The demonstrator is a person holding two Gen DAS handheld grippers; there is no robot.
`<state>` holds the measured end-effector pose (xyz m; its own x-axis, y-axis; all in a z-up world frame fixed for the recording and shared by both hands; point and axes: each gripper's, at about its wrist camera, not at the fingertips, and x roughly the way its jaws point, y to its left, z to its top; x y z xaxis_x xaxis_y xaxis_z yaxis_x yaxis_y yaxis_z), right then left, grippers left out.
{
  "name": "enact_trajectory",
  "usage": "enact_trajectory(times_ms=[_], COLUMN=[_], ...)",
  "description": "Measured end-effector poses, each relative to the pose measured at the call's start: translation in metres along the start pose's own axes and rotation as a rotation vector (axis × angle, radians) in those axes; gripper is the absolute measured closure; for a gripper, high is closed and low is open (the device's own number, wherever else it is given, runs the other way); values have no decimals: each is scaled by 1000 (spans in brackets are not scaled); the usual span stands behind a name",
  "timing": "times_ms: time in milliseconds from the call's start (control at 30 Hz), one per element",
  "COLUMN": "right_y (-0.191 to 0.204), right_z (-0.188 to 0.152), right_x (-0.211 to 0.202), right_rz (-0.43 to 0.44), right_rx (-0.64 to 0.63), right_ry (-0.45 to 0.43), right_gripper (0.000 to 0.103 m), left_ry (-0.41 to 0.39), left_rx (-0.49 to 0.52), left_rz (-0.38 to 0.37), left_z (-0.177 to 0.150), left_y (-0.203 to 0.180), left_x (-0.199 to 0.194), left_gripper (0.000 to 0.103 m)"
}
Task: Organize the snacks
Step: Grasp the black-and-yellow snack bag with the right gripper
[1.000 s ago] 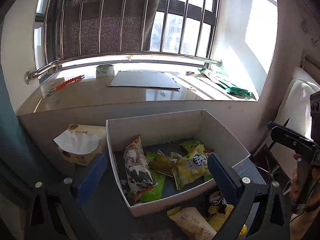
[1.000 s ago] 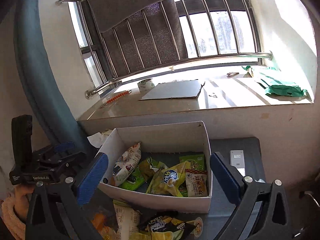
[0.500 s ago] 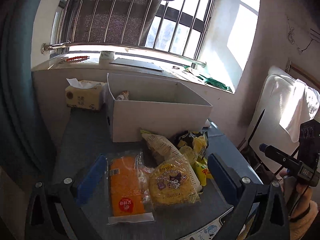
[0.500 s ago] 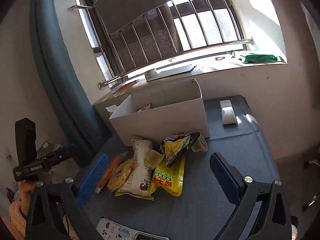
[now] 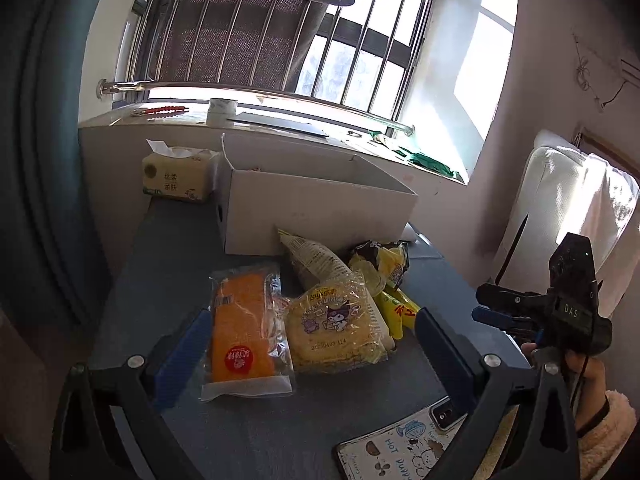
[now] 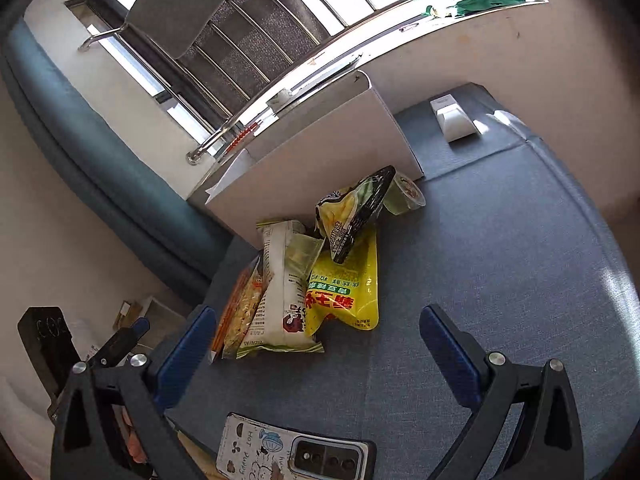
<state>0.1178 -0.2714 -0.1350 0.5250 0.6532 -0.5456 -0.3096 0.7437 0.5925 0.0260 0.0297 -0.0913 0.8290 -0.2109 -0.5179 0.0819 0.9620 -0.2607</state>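
Observation:
A white cardboard box (image 5: 312,208) stands at the back of the blue table; it also shows in the right wrist view (image 6: 320,156). In front of it lies a pile of snacks: an orange packet (image 5: 244,320), a yellow Kuromi packet (image 5: 336,324), a white bag (image 6: 284,292), a yellow bag (image 6: 348,292) and a dark-edged bag (image 6: 352,212). My left gripper (image 5: 312,344) is open and empty, just short of the orange and Kuromi packets. My right gripper (image 6: 316,344) is open and empty, near the pile's front edge. The right gripper also shows in the left wrist view (image 5: 560,312).
A tissue pack (image 5: 176,176) stands left of the box. A phone in a cartoon case (image 6: 292,452) lies at the table's front edge. A white remote (image 6: 452,120) lies at the far right. A small green cup (image 6: 404,196) lies beside the box.
Both grippers have pulled back from above the box and dropped lower. The box's inside is now out of sight, and the snack pile and the phone have come into view.

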Motion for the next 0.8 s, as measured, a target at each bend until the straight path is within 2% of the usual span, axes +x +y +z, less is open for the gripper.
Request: enact_trajectory(times_ms=[200, 467, 667, 700, 733, 767, 800], right_y=[-7, -9, -12, -18, -21, -25, -30], right_z=[31, 73, 85, 85, 86, 86, 85], right_x=[39, 101, 139, 141, 141, 141, 140], right_rz=[56, -30, -77, -60, -56, -73, -65], right_rx=[56, 114, 205, 247, 262, 265, 287], right_ry=[41, 143, 219, 210, 187, 172, 165], right_gripper=[0, 0, 0, 7, 31, 48, 50], left_ry=[24, 37, 51, 50, 50, 51, 54], left_rx=[7, -36, -58, -62, -66, -69, -68], left_rz=[9, 3, 6, 3, 9, 14, 13], left_z=[-3, -8, -12, -12, -13, -14, -14], left_y=[2, 18, 26, 27, 28, 29, 29], left_x=[4, 6, 10, 9, 9, 8, 8], left_gripper=[0, 0, 0, 0, 0, 0, 0])
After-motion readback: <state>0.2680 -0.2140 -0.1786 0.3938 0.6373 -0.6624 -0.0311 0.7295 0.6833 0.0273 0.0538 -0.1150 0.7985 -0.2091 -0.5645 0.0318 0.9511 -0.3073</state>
